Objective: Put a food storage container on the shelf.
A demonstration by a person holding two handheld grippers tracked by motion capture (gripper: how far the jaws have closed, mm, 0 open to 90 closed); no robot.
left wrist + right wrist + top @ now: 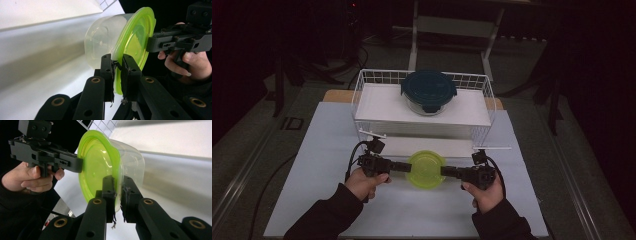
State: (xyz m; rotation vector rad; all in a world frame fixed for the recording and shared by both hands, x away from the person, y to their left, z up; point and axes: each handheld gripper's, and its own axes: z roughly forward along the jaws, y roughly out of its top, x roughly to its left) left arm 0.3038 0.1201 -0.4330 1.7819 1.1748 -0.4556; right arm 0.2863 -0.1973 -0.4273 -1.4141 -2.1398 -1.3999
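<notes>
Both hands reach in level, the left gripper [404, 167] clamped on the green-lidded tub [426, 169] at nine o'clock; the right gripper [446, 171] is clamped at three. The tub's clear body is hidden under its lid from above.

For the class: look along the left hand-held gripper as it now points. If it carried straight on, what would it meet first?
The left hand-held gripper, already shut on the green-lidded container's rim, points across it; beyond, it would probably meet the right hand-held gripper gripping the opposite rim.
</notes>
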